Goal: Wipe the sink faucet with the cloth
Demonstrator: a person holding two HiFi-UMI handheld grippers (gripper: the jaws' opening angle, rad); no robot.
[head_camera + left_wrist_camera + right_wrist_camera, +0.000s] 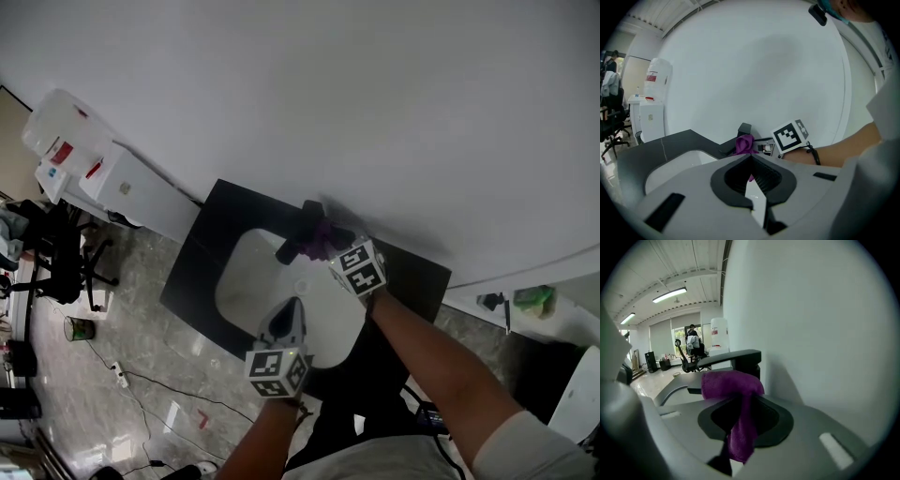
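Note:
A black faucet (298,232) stands at the back of a white sink (246,274) set in a black counter (199,258). My right gripper (330,247) is shut on a purple cloth (322,239) and holds it against the faucet's base. In the right gripper view the cloth (733,383) bulges over the jaw tips and hangs down between them, with the faucet (736,357) right behind it. My left gripper (286,315) hovers over the sink's front part, jaws together and holding nothing. The left gripper view shows the cloth (744,143), the faucet (744,128) and the sink (670,168).
A white wall rises straight behind the faucet. A water dispenser (127,187) with a bottle stands left of the counter. An office chair (56,258) and cables are on the floor at the left. A green object (534,298) lies on a ledge at the right.

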